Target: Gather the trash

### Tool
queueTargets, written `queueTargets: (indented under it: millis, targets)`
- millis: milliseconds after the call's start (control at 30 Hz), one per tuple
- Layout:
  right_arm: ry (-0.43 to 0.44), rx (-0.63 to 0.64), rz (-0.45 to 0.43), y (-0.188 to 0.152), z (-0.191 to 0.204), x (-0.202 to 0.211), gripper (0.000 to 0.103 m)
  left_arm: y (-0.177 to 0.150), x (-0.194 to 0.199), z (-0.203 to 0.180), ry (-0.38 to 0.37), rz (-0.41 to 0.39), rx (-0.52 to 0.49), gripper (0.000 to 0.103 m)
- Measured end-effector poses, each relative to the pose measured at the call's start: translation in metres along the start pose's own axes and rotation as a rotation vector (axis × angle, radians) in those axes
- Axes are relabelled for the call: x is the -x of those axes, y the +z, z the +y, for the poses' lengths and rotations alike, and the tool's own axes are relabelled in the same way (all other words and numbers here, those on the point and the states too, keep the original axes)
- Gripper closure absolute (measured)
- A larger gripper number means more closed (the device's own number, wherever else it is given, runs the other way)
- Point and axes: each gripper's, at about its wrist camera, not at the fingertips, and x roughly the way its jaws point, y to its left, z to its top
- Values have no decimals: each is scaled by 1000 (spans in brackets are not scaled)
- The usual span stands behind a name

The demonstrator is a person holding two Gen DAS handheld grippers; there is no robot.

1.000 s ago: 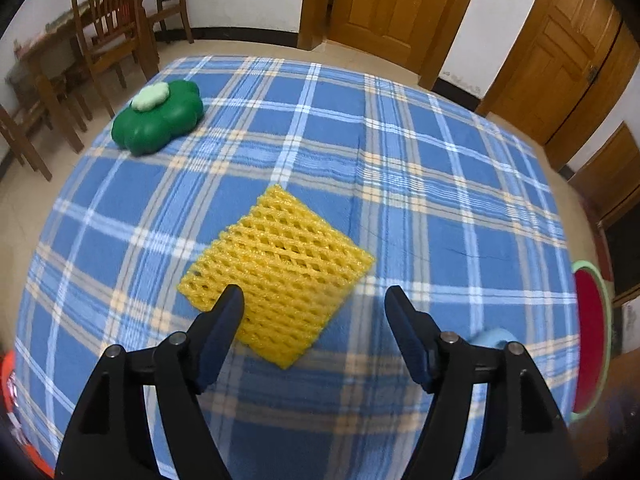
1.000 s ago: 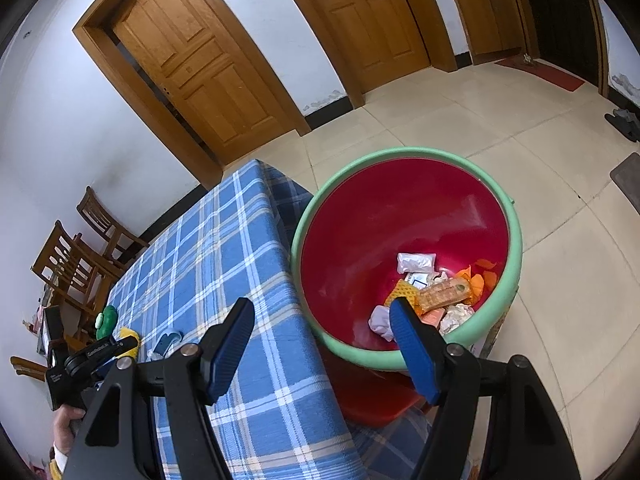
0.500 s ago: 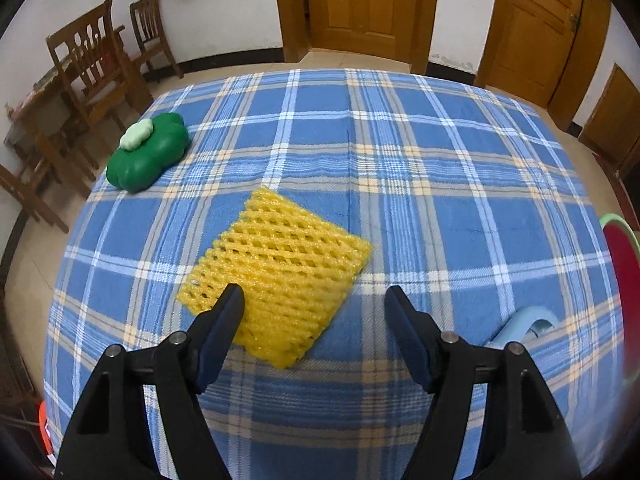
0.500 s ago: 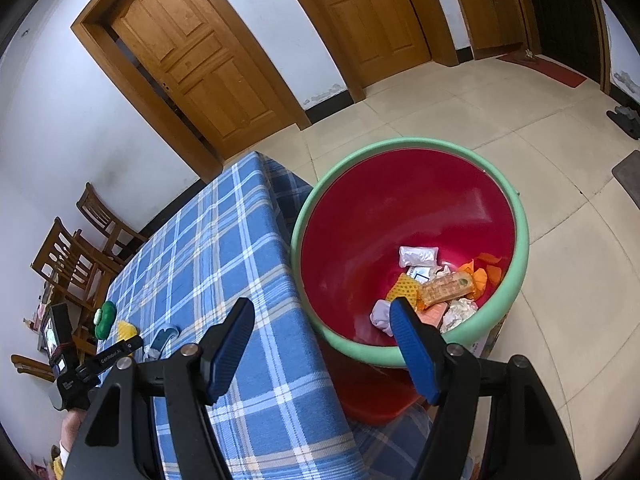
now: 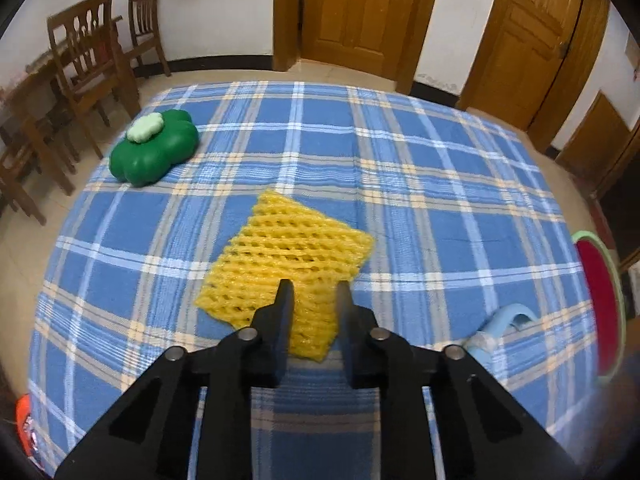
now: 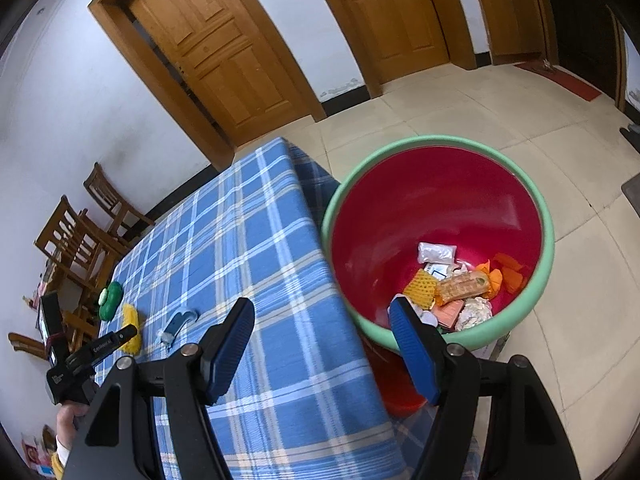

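Note:
A yellow foam net [image 5: 288, 256] lies flat on the blue checked tablecloth [image 5: 400, 184]. My left gripper [image 5: 314, 292] is closing on the net's near edge, and the mesh is pinched between its black fingers. From the right wrist view the same gripper [image 6: 128, 332] and net [image 6: 130, 316] show small at the table's far left. My right gripper [image 6: 322, 312] stands open and holds nothing, hovering over the table's edge beside the red bin with a green rim [image 6: 550, 240]. Wrappers, crumpled paper and another yellow net piece lie in the bin.
A green clover-shaped object [image 5: 154, 152] sits at the table's far left. A light blue item [image 5: 504, 324] lies near the right edge, close to the bin [image 5: 600, 300]. Wooden chairs [image 5: 92, 68] stand beyond the table, and wooden doors line the walls.
The left jaws went from wide apart around the net's near corner to pinched on it. The right gripper shifted slightly sideways, its jaws unchanged.

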Motion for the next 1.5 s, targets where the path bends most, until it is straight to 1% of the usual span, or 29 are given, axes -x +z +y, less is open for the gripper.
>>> queueTargets:
  millis: [33, 67, 133, 267, 367, 533, 767, 833, 867, 900, 933, 967, 1000, 1033, 1067, 1133, 1167, 1200, 1300, 1367, 1433, 1500]
  targets:
    - [0, 8, 1, 0, 3, 0, 30, 0, 1, 2, -33, 1, 9, 96]
    - [1, 15, 3, -1, 6, 0, 30, -1, 2, 3, -61, 6, 18, 98]
    - [3, 36, 8, -2, 14, -1, 30, -3, 4, 5, -104, 11, 36, 98]
    - [9, 74, 20, -4, 29, -3, 30, -7, 14, 7, -158, -7, 40, 98]
    - [17, 96, 29, -7, 39, -4, 30, -9, 26, 7, -206, -17, 22, 98]
    - [27, 119, 40, -12, 52, -7, 30, -18, 41, 5, -231, -6, -34, 98]
    - [33, 138, 45, -17, 60, -7, 30, -38, 42, 17, -246, 55, -34, 98]
    - [35, 140, 47, -19, 61, -8, 30, -44, 43, 21, -246, 73, -29, 94]
    - [36, 141, 48, -19, 62, -8, 30, -47, 44, 23, -251, 78, -25, 89]
    - [38, 143, 50, -20, 63, -8, 30, -49, 45, 25, -254, 83, -19, 79]
    - [39, 144, 51, -20, 64, -8, 30, -51, 46, 27, -253, 85, -13, 72]
    - [41, 146, 52, -20, 64, -8, 30, -52, 48, 30, -250, 83, -9, 62]
    - [42, 146, 52, -21, 64, -8, 30, -54, 51, 32, -242, 77, -6, 58]
    - [43, 145, 52, -21, 64, -8, 30, -54, 53, 33, -235, 74, -6, 57]
    - [44, 145, 53, -21, 64, -9, 30, -55, 55, 35, -227, 72, -4, 54]
    - [43, 144, 53, -21, 64, -9, 30, -53, 56, 37, -203, 66, 4, 44]
    - [45, 143, 54, -22, 64, -9, 30, -52, 56, 37, -188, 60, 9, 36]
    - [46, 142, 55, -23, 64, -8, 30, -50, 54, 37, -167, 57, 16, 32]
    - [47, 141, 56, -24, 64, -7, 30, -43, 44, 37, -125, 69, 43, 31]
    - [46, 139, 54, -24, 64, -7, 30, -39, 32, 37, -98, 98, 83, 28]
    - [44, 130, 53, -24, 61, -7, 30, -37, 25, 35, -81, 109, 109, 28]
    - [42, 119, 54, -22, 57, -8, 30, -34, 18, 31, -76, 117, 115, 28]
